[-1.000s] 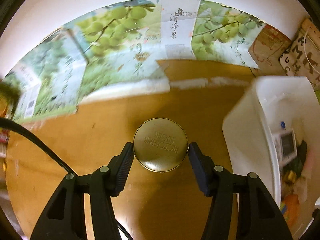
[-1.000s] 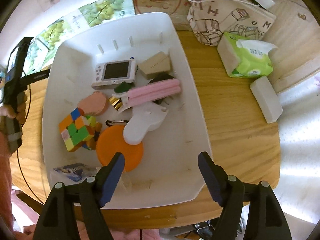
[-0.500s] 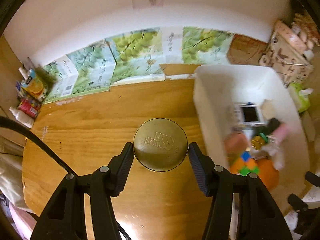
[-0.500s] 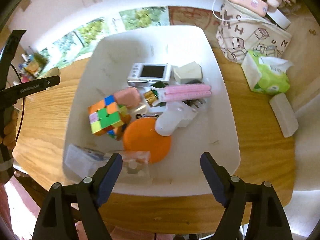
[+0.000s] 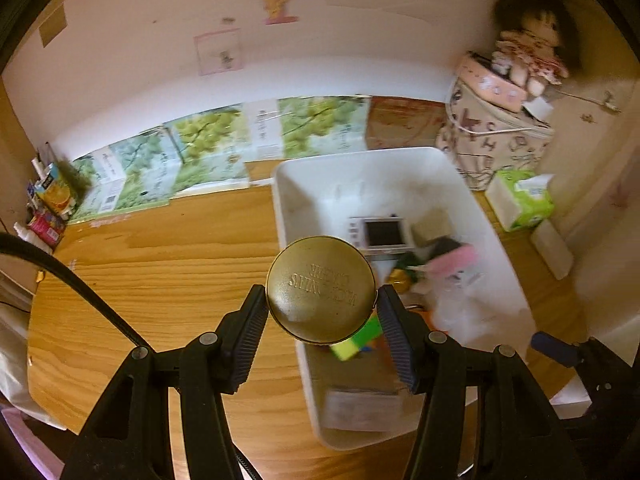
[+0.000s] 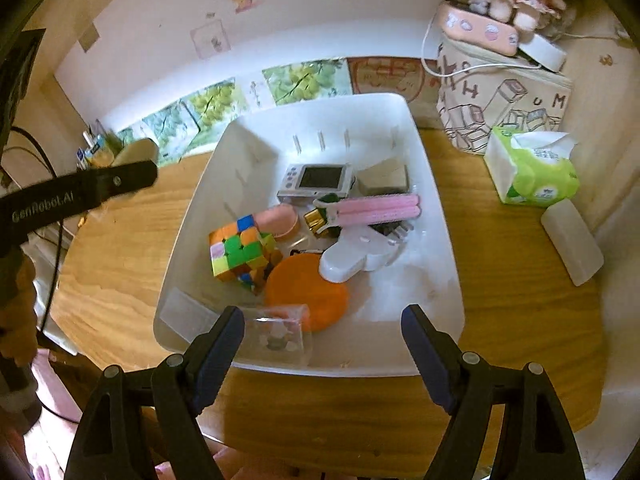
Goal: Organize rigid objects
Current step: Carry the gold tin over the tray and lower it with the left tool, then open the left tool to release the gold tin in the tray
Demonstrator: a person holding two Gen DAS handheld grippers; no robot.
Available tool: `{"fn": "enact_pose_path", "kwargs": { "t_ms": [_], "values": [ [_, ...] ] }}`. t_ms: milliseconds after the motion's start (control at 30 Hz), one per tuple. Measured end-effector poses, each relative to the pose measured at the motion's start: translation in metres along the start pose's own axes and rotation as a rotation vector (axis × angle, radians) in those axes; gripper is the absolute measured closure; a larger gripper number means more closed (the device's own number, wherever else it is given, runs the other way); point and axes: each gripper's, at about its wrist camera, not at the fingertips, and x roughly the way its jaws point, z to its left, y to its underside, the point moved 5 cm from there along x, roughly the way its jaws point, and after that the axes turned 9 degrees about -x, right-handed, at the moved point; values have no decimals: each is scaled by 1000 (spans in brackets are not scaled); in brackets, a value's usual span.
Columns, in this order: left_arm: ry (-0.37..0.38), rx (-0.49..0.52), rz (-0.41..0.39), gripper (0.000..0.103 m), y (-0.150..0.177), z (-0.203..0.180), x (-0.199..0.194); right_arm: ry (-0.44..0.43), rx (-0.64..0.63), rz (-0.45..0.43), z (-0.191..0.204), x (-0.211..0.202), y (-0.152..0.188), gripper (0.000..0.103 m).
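I hold the round gold metal tin [image 5: 321,289], centre frame, clamped between the left gripper [image 5: 321,312] jaws, over the near-left rim of the white plastic bin [image 5: 288,208]. Step in hand: transport to the bin. Next move, as I judge it: advance right, lower, release. The right gripper [image 6: 322,344] is wide open, empty. Embossed lid lettering is unreadable; the left gripper's arm reads "GenRobot.AI".
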Motion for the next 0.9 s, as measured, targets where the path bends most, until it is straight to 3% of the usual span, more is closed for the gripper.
{"fn": "enact_pose_path", "kwargs": {
  "t_ms": [133, 300, 433, 533, 667, 900],
  "values": [
    [59, -17, 16, 43, 3, -19, 6, 20, 14, -33, -9, -4, 0, 21],
    [80, -99, 29, 42, 2, -24, 18, 78, 12, -62, -20, -7, 2, 20],
    [105, -152, 34, 42, 4, -20, 25, 122, 27, -92, -29, -10, 4, 14],
    [131, -161, 37, 33, 7, -17, 24, 136, 48, -108, -33, -13, 6, 12],
    [129, -127, -17, 20, 8, -11, 8, 145, 79, -117, -32, -16, 10, 12],
    [116, -161, -62, 18, 21, 20, -22, 126, 92, -123, -9, -22, 18, 12]
  ]
}}
